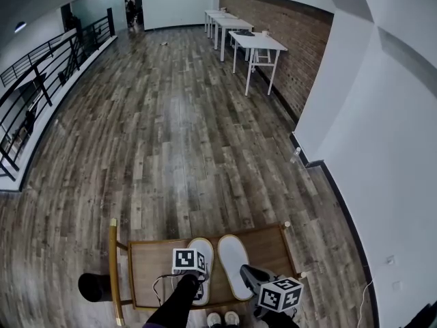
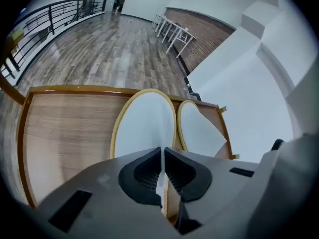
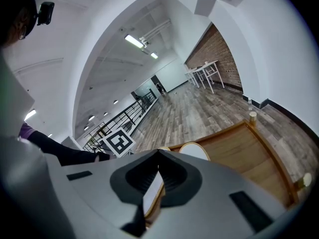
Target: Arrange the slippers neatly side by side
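On the wooden worktop point(image 1: 153, 265), my left tool point(image 2: 163, 158) pinches the left slipper point(image 2: 144, 128) and my right tool point(image 3: 158, 171) pinches the right slipper point(image 2: 199, 133), keeping them side by side.

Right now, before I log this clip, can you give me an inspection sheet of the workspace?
Surface: wooden tray table with raised rim, on plank floor.
Job's things: white left slipper and right slipper, side by side on it.
Clutter: nothing seen.
Grippers: left gripper shut on left slipper's near end; right gripper shut on right slipper's.
Cables: thin black loop beside left gripper.
Surroundings: white tables, brick wall, railing.
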`<state>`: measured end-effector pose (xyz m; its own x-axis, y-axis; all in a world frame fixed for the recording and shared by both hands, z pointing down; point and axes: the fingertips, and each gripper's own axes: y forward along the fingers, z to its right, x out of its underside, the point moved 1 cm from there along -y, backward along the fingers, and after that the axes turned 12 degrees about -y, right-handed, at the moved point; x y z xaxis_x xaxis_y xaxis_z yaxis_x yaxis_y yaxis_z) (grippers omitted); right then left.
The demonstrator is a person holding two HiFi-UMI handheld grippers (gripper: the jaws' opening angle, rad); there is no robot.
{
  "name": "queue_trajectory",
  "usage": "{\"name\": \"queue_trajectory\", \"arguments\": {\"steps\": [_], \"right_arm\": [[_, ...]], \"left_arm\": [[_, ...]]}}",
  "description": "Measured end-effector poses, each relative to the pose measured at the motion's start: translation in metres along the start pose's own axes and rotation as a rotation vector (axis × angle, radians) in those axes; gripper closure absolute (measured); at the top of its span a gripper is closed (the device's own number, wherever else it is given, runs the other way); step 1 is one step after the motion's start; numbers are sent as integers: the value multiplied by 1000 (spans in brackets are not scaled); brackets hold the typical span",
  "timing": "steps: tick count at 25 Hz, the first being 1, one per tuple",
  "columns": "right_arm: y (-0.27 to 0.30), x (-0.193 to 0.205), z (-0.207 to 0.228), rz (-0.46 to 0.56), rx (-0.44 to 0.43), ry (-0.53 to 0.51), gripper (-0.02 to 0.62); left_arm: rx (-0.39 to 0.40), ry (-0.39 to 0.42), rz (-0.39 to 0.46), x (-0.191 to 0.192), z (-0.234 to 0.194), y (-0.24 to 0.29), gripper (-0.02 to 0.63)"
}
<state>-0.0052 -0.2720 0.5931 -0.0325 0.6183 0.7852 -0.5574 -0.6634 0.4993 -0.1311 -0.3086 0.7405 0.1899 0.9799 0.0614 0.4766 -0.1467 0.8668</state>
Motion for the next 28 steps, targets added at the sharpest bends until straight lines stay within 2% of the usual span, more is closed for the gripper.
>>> {"name": "queue_trajectory", "arguments": {"steps": [2,7,12,19,21,28], "right_arm": [[0,0,0,-3,-2,-3,598],[1,1,-2,-9,-6,-7,598],[2,1,1,-17,1,-13,598],[8,2,0,-25,0,-15,598],[9,3,-2,-26,-4,-14,598],[13,4,8,-48,24,-53,598]], "left_arm": [[9,-52,17,-3,-3,-1,597],[-1,-96,31,-4,-11,-3,597],[8,-79,49,-5,-11,-2,595],[77,-116,71,-7,-6,-6,590],[97,-138,87,-9,-4,-8,566],[145,-221,163,-8,1,-31,566]]}}
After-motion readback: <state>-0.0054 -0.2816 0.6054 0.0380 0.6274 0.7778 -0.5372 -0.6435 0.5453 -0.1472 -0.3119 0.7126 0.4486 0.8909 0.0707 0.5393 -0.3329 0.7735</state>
